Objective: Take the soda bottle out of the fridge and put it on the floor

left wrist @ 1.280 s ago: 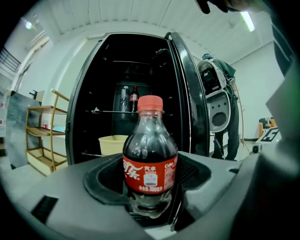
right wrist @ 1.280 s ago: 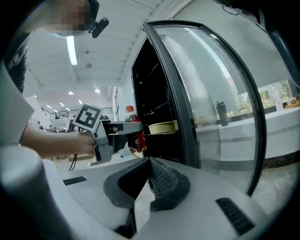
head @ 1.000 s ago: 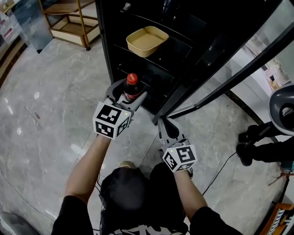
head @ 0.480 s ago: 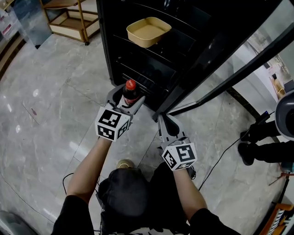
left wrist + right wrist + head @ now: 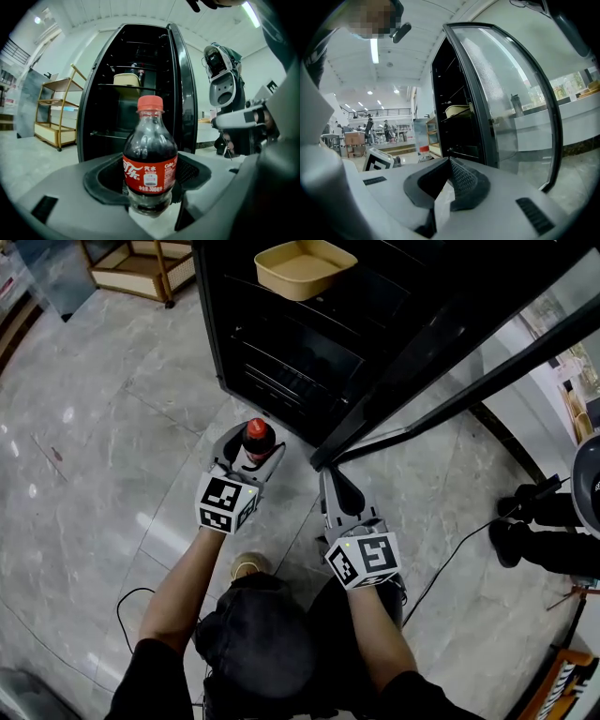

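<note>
Head view:
- The left gripper [image 5: 249, 448] is clamped on the bottle [image 5: 258, 436], jaws held wide by its body. The bottle is upright with its red cap up. It is outside the fridge [image 5: 375, 324], over the floor [image 5: 103, 446], just short of the cabinet's bottom front edge at 12 o'clock. Cannot tell whether its base touches the floor.
- The right gripper [image 5: 333, 486] has its jaws pressed together with nothing between them. Its tip sits near the lower corner of the open door [image 5: 487, 371].
- The door edge runs from that corner out toward 2 o'clock.
- Bare floor lies wide from 8 to 11 o'clock. A wooden cart [image 5: 141, 263] stands at 11, well apart.
- From 3 to 4 o'clock it is tighter, with dark gear [image 5: 544, 531] and a cable [image 5: 450, 568] on the floor.
- A shoe [image 5: 248, 565] sits at 6 o'clock, near the left gripper's cube.
- A tan tray [image 5: 302, 266] sits on an upper shelf.

Left gripper view only:
- The red label and dark soda show, with both pads against the bottle's lower half.
- A grey-white robot [image 5: 222, 89] stands at 2 o'clock beside the fridge.

Right gripper view only:
- The glass door curves overhead from 12 to 4 o'clock.
- A far hall with people shows at 9 o'clock.
</note>
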Demonstrator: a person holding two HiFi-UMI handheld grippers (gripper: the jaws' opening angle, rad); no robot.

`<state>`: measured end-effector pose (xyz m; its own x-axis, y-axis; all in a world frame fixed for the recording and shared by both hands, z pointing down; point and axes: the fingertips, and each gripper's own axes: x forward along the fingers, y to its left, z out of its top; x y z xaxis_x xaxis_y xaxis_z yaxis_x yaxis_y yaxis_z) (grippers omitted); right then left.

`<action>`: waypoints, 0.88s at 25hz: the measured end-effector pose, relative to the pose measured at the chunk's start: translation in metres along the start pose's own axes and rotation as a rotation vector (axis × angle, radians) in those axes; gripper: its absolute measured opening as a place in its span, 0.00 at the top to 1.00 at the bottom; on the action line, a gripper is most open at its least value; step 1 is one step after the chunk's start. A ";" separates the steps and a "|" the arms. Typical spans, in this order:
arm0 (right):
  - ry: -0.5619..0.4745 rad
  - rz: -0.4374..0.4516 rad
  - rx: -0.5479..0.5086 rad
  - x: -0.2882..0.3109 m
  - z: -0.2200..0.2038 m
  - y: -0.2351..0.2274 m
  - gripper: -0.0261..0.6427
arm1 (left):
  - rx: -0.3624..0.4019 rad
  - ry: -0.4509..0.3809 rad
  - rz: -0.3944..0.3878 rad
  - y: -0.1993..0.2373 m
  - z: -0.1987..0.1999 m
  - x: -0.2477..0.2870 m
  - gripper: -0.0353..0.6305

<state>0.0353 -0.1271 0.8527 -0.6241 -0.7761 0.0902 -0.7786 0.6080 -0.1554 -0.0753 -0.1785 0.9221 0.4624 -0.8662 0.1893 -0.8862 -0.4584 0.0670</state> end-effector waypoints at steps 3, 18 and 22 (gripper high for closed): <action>-0.008 -0.009 0.011 0.000 -0.005 0.002 0.93 | -0.008 0.000 0.006 -0.001 -0.027 0.000 0.49; 0.000 -0.008 0.055 -0.009 -0.019 -0.001 0.93 | -0.062 0.047 0.053 -0.002 -0.149 0.018 0.49; 0.029 -0.010 0.048 -0.013 -0.028 -0.002 0.93 | -0.077 0.078 0.076 -0.004 -0.178 0.018 0.49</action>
<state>0.0430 -0.1139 0.8796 -0.6189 -0.7763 0.1199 -0.7808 0.5913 -0.2017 -0.0683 -0.1568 1.0993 0.3924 -0.8785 0.2725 -0.9198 -0.3723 0.1240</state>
